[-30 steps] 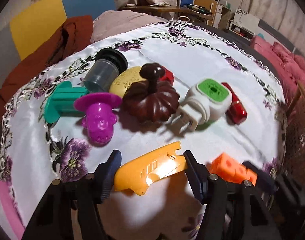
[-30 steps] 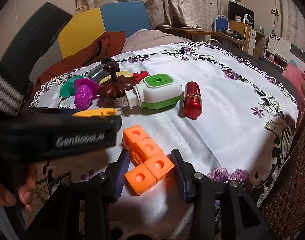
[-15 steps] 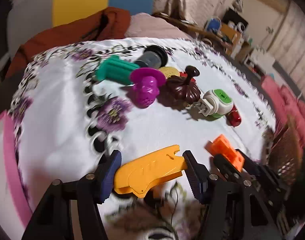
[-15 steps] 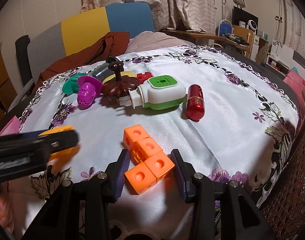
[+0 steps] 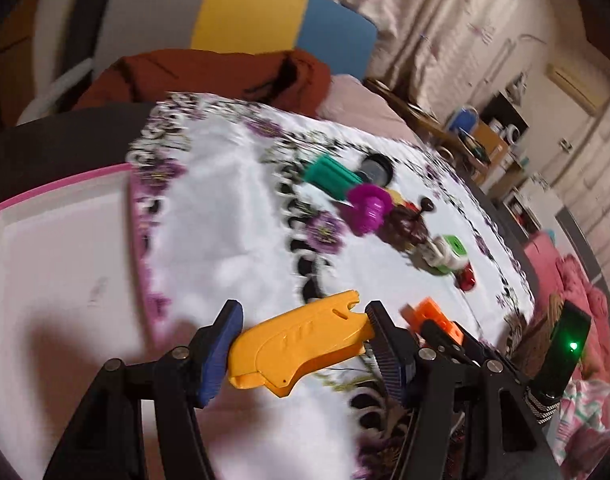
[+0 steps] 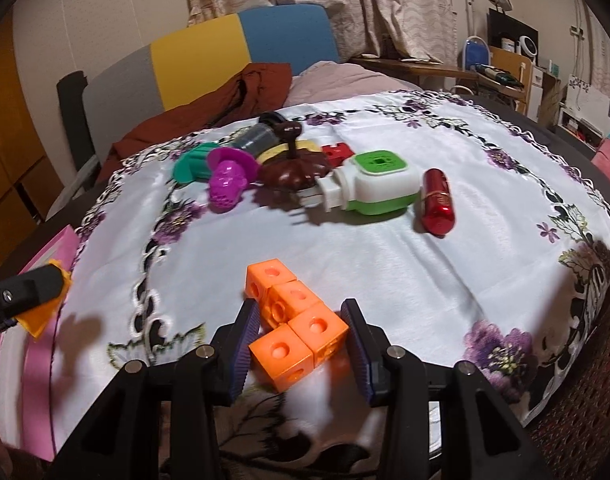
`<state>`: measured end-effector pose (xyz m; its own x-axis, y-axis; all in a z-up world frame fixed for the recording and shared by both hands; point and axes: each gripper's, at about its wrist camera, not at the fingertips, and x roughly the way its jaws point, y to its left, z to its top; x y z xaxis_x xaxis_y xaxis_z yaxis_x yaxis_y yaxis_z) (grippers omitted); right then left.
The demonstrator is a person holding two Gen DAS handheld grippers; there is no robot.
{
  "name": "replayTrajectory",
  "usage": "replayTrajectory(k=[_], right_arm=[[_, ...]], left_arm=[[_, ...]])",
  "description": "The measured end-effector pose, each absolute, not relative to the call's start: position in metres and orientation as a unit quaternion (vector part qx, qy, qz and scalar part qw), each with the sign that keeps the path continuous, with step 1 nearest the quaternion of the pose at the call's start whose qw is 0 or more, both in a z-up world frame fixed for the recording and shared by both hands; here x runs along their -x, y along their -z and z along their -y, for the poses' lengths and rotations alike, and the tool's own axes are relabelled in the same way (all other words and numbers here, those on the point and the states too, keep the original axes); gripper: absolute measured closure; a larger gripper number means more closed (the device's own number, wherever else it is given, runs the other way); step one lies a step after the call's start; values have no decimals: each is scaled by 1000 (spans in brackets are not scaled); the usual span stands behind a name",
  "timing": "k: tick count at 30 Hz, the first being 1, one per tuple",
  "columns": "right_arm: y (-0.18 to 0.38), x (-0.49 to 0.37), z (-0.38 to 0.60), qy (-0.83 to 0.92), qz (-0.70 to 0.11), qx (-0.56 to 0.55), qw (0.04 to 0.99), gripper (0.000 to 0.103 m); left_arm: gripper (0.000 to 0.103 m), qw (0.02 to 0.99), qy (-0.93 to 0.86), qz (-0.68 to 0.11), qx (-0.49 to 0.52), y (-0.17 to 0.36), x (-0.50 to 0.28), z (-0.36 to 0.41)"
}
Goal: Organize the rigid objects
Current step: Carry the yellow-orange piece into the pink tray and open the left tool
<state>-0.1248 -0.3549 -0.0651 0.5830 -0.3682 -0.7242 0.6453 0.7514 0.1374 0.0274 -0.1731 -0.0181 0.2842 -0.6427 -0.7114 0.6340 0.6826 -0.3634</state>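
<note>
My left gripper (image 5: pixel 301 350) is shut on a yellow plastic clip-shaped piece (image 5: pixel 301 344) and holds it above the table's left edge, near a pink-rimmed white tray (image 5: pixel 53 248). My right gripper (image 6: pixel 301 344) is shut on a chain of orange cubes (image 6: pixel 295 320) just above the flowered tablecloth (image 6: pixel 385 248). Further back lie a teal piece (image 6: pixel 193 162), a purple skull-shaped piece (image 6: pixel 227 182), a dark brown pumpkin-shaped lid (image 6: pixel 293 166), a white-and-green plug-in device (image 6: pixel 375 184) and a red cylinder (image 6: pixel 436 202). The left gripper with the yellow piece shows at the right wrist view's left edge (image 6: pixel 37 296).
A grey jar (image 6: pixel 261 136), a pale yellow piece and a small red block (image 6: pixel 337 151) lie behind the cluster. A chair with a rust-brown cloth (image 6: pixel 233 96) stands beyond the table. A dark woven basket (image 6: pixel 581 420) sits at the right.
My left gripper has swung left with the yellow piece, from over the cloth to beside the pink tray. My right gripper has kept its hold on the orange cubes and barely moved.
</note>
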Motion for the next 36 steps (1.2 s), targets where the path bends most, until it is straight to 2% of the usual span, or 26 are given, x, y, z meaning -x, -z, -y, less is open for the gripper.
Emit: replayTrajectory(k=[16,30,36], right_arm=[[36,96,300,214,-344,-163,900,61],[22,79,271,179,-350,-143,908,61],[24,76,271,178,-354,-142,907,61]], left_arm=[[39,856,215,-467,55,41,-113,62],[39,872,80,-477,69,58,-195,38],[15,884,68,-456,73,53,-193,41]])
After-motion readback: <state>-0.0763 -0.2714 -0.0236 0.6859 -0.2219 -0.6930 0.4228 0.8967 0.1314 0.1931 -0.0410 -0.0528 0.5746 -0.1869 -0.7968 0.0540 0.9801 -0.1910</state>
